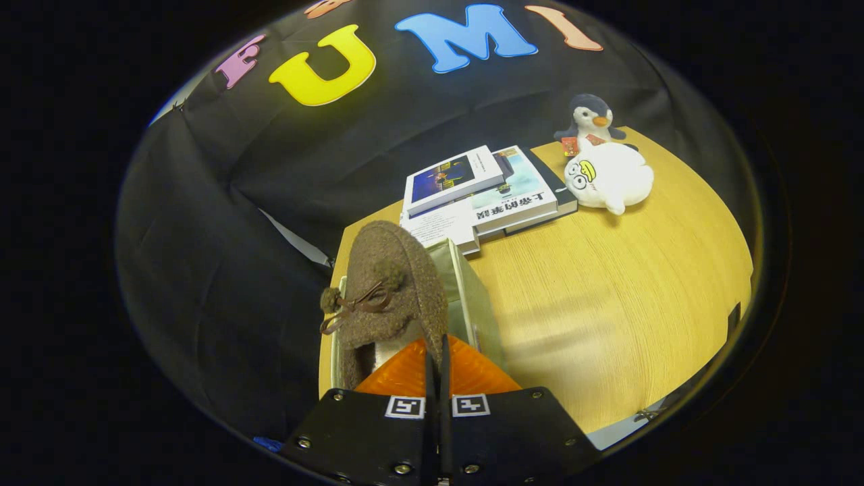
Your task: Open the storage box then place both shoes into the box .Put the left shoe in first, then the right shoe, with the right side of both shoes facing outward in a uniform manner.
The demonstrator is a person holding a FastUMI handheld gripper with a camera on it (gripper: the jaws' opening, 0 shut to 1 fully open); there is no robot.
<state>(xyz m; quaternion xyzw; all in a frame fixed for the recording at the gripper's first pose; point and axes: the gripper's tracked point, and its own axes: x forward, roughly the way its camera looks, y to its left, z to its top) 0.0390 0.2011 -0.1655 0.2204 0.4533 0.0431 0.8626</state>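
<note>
A brown felt shoe (395, 283) with a small pom-pom bow hangs just ahead of my fingers, toe pointing away from me. My gripper (437, 352) is shut on the shoe's rear rim, both fingers pressed close together on the thin edge. Below and to the right of the shoe stands the pale see-through storage box (472, 297), at the left end of the wooden table (607, 304). The shoe covers most of the box, so its opening and inside are hidden. Whether this is the left or the right shoe I cannot tell.
A stack of books (482, 192) lies just beyond the box. Farther right, a white plush toy (611, 177) and a penguin plush (590, 118) sit near the table's back edge. The table's left edge runs beside the box, with black cloth wall past it.
</note>
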